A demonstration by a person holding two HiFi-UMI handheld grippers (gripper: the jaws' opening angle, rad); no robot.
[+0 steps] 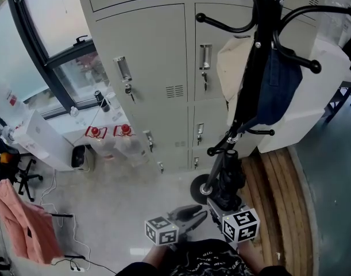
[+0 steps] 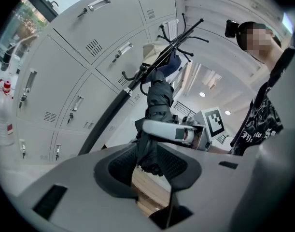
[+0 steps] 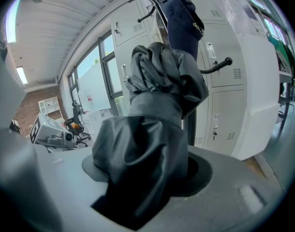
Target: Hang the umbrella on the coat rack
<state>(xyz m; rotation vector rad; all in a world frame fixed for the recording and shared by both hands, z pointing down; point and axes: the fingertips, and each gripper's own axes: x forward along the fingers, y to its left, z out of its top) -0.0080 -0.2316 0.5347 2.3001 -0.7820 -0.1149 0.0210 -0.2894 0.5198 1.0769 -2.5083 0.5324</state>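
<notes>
A folded dark grey umbrella (image 1: pixel 227 177) stands nearly upright beside the black coat rack (image 1: pixel 258 56), close to its pole. My right gripper (image 1: pixel 219 203) is shut on the umbrella's bunched fabric (image 3: pixel 157 95), which fills the gap between the jaws. My left gripper (image 1: pixel 201 211) reaches in from the left and grips the umbrella's lower end (image 2: pixel 152 158) between its black pads, just below the right gripper's grey finger (image 2: pixel 161 129). The rack's pole (image 2: pixel 118 105) and curved hooks rise behind the umbrella. A rack hook (image 3: pixel 219 64) sticks out to the right of the fabric.
Grey lockers (image 1: pixel 158 68) stand right behind the rack. A navy garment (image 1: pixel 278 85) and a beige bag (image 1: pixel 235 62) hang on it. The rack's round base (image 1: pixel 199 190) is on the floor, with wooden planks (image 1: pixel 278 200) to the right, water bottles (image 1: pixel 123 142) and a pink cloth (image 1: pixel 26 223) to the left.
</notes>
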